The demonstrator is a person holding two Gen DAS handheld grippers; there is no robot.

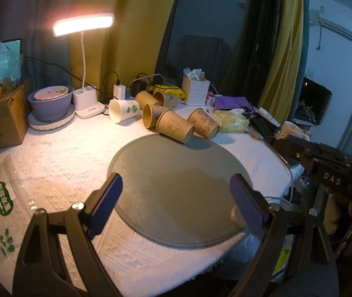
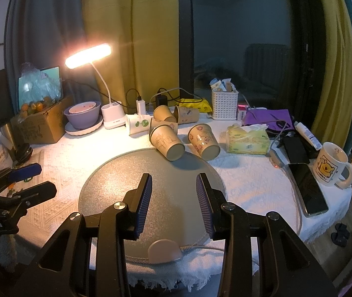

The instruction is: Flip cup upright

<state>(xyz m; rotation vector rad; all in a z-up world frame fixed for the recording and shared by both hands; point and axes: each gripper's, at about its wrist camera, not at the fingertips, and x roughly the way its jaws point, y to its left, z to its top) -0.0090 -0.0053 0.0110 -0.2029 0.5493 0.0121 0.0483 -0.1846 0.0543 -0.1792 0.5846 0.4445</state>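
Several paper cups lie on their sides at the far edge of a round grey mat point(image 1: 171, 180) point(image 2: 131, 180). The nearest is a brown cup point(image 1: 174, 129) point(image 2: 167, 143), its base toward me. Beside it to the right lies a patterned cup point(image 1: 204, 123) point(image 2: 203, 138). A white cup with green print point(image 1: 123, 110) point(image 2: 138, 124) lies left. My left gripper point(image 1: 176, 180) is open and empty above the mat's near part. My right gripper point(image 2: 174, 180) is open and empty over the mat, short of the cups. The left gripper also shows in the right wrist view point(image 2: 31, 178).
A lit desk lamp point(image 2: 89, 55), a purple bowl on a plate point(image 2: 83, 113) and a cardboard box point(image 2: 42, 123) stand at the back left. A tissue pack point(image 2: 247, 138), white basket point(image 2: 225, 105), phone point(image 2: 307, 188) and mug point(image 2: 333, 164) sit on the right. White cloth covers the table.
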